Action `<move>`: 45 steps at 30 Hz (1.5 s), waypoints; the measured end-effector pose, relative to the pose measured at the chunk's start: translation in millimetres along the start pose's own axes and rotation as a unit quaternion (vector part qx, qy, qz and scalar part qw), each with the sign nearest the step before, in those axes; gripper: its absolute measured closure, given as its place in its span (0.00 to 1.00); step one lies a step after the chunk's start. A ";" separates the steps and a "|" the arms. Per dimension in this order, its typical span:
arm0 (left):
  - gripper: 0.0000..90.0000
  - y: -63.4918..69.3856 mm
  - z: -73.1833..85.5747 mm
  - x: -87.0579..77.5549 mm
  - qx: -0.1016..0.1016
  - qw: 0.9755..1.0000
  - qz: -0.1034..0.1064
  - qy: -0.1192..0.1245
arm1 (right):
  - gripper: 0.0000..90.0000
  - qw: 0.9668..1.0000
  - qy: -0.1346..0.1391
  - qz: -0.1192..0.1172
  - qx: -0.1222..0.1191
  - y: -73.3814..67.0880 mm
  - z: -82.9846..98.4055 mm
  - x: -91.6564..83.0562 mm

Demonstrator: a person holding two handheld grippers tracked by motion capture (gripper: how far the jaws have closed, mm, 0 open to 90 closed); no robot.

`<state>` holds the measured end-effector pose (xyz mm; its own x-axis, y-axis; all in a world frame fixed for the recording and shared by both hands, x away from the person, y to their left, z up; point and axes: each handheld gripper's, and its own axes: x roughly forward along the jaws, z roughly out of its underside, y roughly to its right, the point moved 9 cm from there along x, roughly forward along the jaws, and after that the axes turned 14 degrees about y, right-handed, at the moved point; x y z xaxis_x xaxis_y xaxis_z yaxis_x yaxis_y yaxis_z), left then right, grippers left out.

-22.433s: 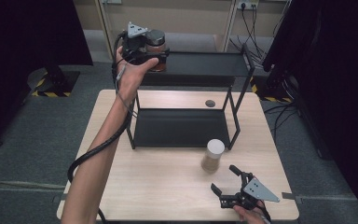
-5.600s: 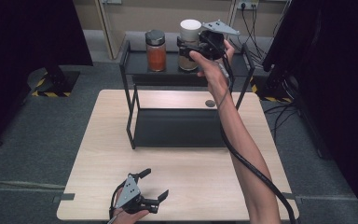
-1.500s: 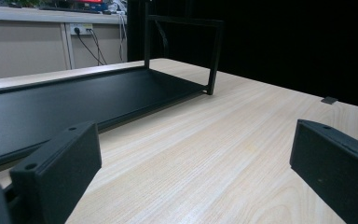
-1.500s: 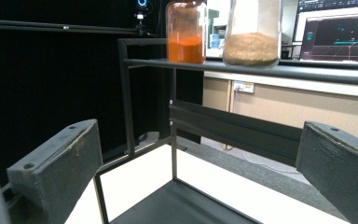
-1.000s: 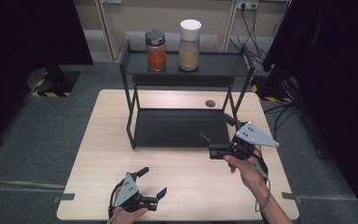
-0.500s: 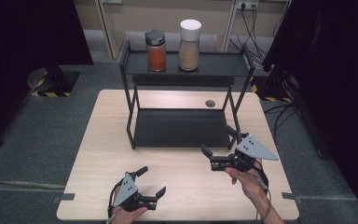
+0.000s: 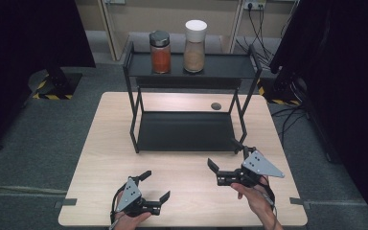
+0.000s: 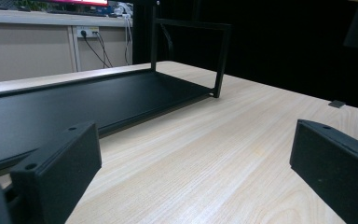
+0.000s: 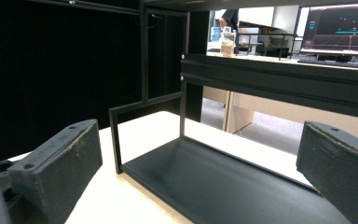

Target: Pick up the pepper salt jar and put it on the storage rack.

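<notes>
- The table (image 7: 105, 158) is big and made of pale wood, and everything else sits on it or over it.
- The rack (image 7: 187, 129) is black and stands on the far half of the table. It has a low shelf and a top shelf.
- The tan jar (image 7: 195, 40) has a white lid. It stands upright on the top shelf of the rack, a bit right of the middle.
- The red jar (image 7: 160, 52) has a dark lid. It stands upright on the top shelf too, just left of the tan jar, with a small gap between them.
- The right gripper (image 7: 226, 153) is in a hand near the rack's front right leg, just in front of the rack. Its jaws are wide apart with nothing between them. Its own view looks along the rack's low shelf.
- The left gripper (image 7: 156, 186) is in a hand at the near edge of the table, well apart from the rack. Its jaws are wide apart too, over bare wood, and hold nothing.
- A small dark hole (image 7: 215, 106) sits in the table behind the rack.
</notes>
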<state>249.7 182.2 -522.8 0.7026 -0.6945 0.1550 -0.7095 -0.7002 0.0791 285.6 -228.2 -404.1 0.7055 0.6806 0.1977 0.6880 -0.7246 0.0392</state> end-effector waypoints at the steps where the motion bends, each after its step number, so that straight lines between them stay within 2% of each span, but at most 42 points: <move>1: 0.01 0.0 0.0 0.0 0.000 1.000 0.000 0.000 | 0.01 1.000 0.001 0.001 0.000 -0.5 2.0 -1.3; 13: 0.01 -1.1 0.4 0.3 -0.002 1.000 -0.001 0.001 | 0.01 1.000 -0.003 0.004 0.010 -6.3 21.9 -10.5; 28: 0.01 -2.1 -0.2 -0.3 -0.003 1.000 -0.003 0.005 | 0.01 1.000 0.000 -0.007 0.014 -20.6 47.8 -19.4; 39: 0.01 -2.1 -0.7 -0.6 -0.001 1.000 -0.003 0.008 | 0.01 0.999 -0.018 -0.018 0.019 -28.5 72.0 -18.1; 45: 0.01 -1.6 -0.8 -0.9 0.001 1.000 -0.002 0.008 | 0.01 0.999 -0.022 -0.014 0.023 -26.7 77.7 -18.6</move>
<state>250.1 184.1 -522.2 0.7050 -0.6884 0.1703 -0.7060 -0.7039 0.0777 267.3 -213.1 -484.9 0.6922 0.7051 0.1537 0.7138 -0.7004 -0.0015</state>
